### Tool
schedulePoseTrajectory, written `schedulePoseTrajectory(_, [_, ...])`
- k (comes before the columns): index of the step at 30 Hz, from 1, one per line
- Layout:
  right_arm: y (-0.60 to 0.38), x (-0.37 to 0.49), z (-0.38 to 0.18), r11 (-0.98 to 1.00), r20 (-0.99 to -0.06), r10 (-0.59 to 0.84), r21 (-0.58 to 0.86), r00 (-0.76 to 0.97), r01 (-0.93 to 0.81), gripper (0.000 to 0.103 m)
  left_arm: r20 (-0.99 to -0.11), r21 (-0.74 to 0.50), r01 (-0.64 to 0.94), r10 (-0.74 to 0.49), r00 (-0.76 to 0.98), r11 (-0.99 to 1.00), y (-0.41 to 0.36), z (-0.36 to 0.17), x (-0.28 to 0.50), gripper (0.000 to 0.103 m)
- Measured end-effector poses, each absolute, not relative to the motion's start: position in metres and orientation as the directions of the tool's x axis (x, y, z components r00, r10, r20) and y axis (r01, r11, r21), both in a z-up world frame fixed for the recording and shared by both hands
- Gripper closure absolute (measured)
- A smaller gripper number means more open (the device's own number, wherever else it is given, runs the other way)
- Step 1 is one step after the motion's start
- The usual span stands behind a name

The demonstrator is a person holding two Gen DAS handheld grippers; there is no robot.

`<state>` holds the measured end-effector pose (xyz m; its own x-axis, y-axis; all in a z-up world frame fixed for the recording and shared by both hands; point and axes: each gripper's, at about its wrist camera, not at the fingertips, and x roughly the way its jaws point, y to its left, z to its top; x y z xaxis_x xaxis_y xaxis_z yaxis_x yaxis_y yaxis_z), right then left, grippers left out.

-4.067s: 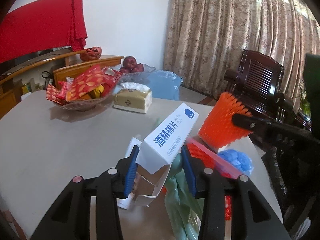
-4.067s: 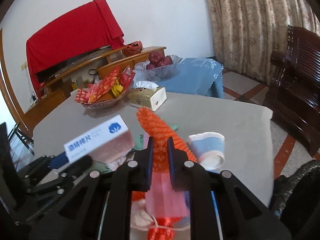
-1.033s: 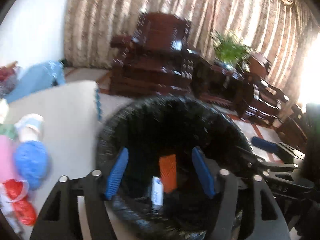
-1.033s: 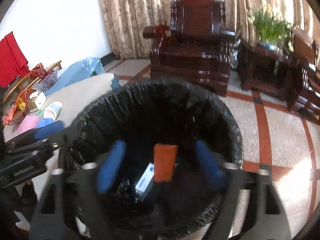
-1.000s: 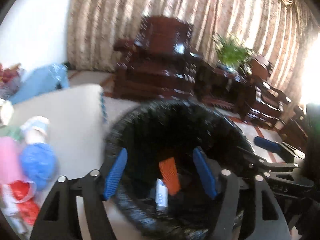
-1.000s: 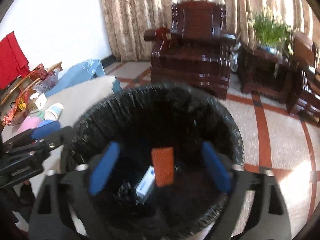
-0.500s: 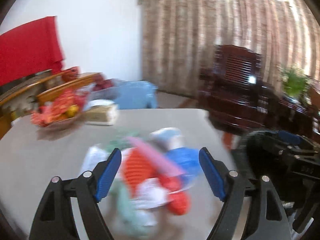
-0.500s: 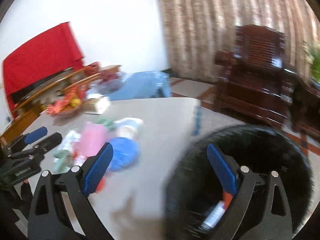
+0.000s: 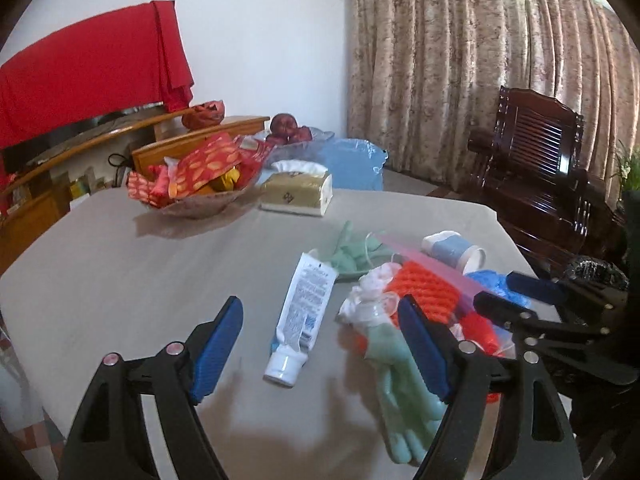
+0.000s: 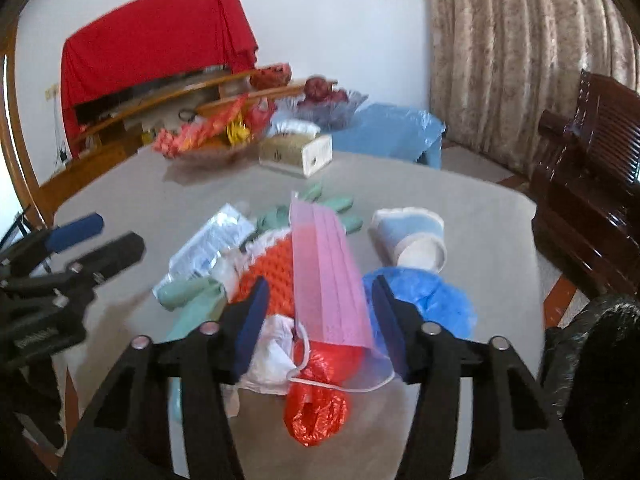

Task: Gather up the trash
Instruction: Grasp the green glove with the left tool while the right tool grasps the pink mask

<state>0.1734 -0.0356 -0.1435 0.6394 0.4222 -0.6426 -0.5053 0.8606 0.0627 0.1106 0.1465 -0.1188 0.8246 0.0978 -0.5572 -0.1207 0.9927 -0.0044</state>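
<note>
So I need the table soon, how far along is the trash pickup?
Both tools, left and right, are open and empty. Still on the grey table: white squeeze tube, pink face mask, blue paper cup, green gloves.

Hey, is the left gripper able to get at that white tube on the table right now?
Probably yes. The left gripper is open, and the white tube lies flat between its fingers with nothing on top; the green glove lies just beside it.
</note>
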Motion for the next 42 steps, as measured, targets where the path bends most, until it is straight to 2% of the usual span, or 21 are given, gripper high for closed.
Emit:
schedulePoseTrajectory(1, [-0.034, 0.175, -0.148, 0.854, -0.656, 0.430, 0.073, 0.621, -0.515, 0.072, -0.561, -0.007, -0.120, 0.095, 0.822, 0.993, 0.148, -0.121, 0.112, 0.025])
schedulePoseTrajectory(3, [-0.031, 0.176, -0.154, 0.843, -0.668, 0.447, 0.091, 0.596, -0.530, 0.098, -0.569, -0.016, -0.115, 0.085, 0.818, 0.993, 0.149, -0.125, 0.113, 0.025])
schedulePoseTrajectory(6, [-0.035, 0.175, -0.147, 0.843, -0.645, 0.459, 0.098, 0.611, -0.529, 0.102, -0.575, -0.022, -0.102, 0.071, 0.815, 0.995, 0.144, -0.129, 0.114, 0.025])
schedulePoseTrajectory(12, [-0.061, 0.171, -0.115, 0.844, -0.568, 0.505, 0.166, 0.650, -0.511, 0.102, -0.586, -0.054, -0.077, 0.031, 0.810, 0.996, 0.135, -0.131, 0.118, 0.025])
schedulePoseTrajectory(19, [-0.076, 0.164, -0.112, 0.853, -0.571, 0.492, 0.166, 0.657, -0.495, 0.102, -0.630, -0.056, -0.055, 0.007, 0.776, 0.997, 0.112, -0.149, 0.132, 0.025])
schedulePoseTrajectory(22, [-0.080, 0.160, -0.115, 0.854, -0.581, 0.490, 0.172, 0.650, -0.490, 0.102, -0.663, -0.066, -0.044, -0.011, 0.748, 0.997, 0.106, -0.161, 0.143, 0.040])
schedulePoseTrajectory(24, [-0.081, 0.159, -0.115, 0.855, -0.583, 0.490, 0.174, 0.648, -0.489, 0.102, -0.686, -0.083, -0.040, -0.028, 0.727, 0.996, 0.106, -0.169, 0.150, 0.064])
schedulePoseTrajectory(27, [-0.083, 0.158, -0.112, 0.854, -0.574, 0.492, 0.171, 0.655, -0.492, 0.102, -0.693, -0.117, -0.056, -0.041, 0.720, 0.992, 0.111, -0.170, 0.150, 0.076])
schedulePoseTrajectory(33, [-0.086, 0.156, -0.093, 0.846, -0.527, 0.513, 0.174, 0.677, -0.505, 0.102, -0.658, -0.136, -0.066, -0.040, 0.752, 0.989, 0.122, -0.143, 0.137, 0.082])
schedulePoseTrajectory(42, [-0.105, 0.150, -0.049, 0.844, -0.452, 0.528, 0.184, 0.719, -0.504, 0.102, -0.589, -0.162, -0.035, -0.068, 0.805, 0.986, 0.119, -0.087, 0.132, 0.083])
